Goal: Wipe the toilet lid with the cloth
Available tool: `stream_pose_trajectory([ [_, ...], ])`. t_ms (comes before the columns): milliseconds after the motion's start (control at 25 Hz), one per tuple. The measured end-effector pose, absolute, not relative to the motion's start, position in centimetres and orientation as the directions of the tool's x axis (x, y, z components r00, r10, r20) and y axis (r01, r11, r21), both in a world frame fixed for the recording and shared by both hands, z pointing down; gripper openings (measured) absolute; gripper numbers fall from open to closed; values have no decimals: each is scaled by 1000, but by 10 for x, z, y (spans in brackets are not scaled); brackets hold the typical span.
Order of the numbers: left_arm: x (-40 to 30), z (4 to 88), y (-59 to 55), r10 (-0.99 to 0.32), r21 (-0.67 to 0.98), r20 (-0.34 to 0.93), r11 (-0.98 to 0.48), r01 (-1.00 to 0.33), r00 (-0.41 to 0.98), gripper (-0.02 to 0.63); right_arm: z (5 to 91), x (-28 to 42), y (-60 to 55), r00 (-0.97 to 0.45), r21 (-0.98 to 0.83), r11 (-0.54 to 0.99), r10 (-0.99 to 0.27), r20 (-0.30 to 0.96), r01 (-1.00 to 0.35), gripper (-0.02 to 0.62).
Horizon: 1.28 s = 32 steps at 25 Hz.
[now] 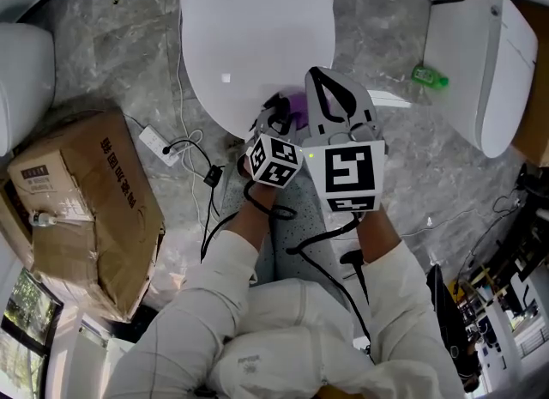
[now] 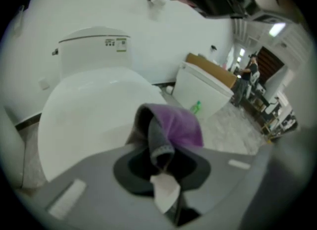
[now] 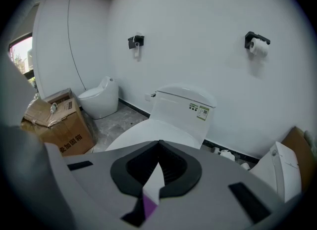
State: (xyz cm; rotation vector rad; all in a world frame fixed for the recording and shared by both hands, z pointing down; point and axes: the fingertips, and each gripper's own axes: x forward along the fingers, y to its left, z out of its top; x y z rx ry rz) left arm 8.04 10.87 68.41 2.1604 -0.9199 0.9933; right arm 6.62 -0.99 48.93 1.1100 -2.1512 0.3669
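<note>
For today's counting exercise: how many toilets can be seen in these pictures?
3 toilets: the middle toilet straight ahead, lid closed; the left toilet beyond the cardboard box; the right toilet by the green bottle. More may be hidden.

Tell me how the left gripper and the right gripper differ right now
1. The left gripper is pinching the purple cloth in its jaws. The right gripper has its jaws together with nothing between them.
2. The left gripper looks closely down on the toilet lid. The right gripper aims higher, taking in the tank.

Both are shut and both point toward the same toilet.
</note>
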Motion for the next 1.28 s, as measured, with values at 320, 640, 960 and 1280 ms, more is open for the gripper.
stream_pose_trajectory([
  [320, -40, 687, 114, -375, 172, 857, -437, -883, 353, 51, 488, 55, -22, -401, 46, 585, -608, 686, -809, 14],
  [640, -83, 680, -5, -488, 68, 850, -270, -961, 197, 52, 490, 57, -63, -411, 41, 595, -603, 684, -803, 14],
  [960, 1, 649, -102, -533, 192, 769, -335, -922, 354, 51, 474, 75, -99, -397, 59, 580, -624, 673, -812, 14],
  [1280, -27, 541, -111, -660, 121, 645, -410, -904, 385, 51, 423, 82, -106, -357, 58, 497, -695, 624, -866, 14],
])
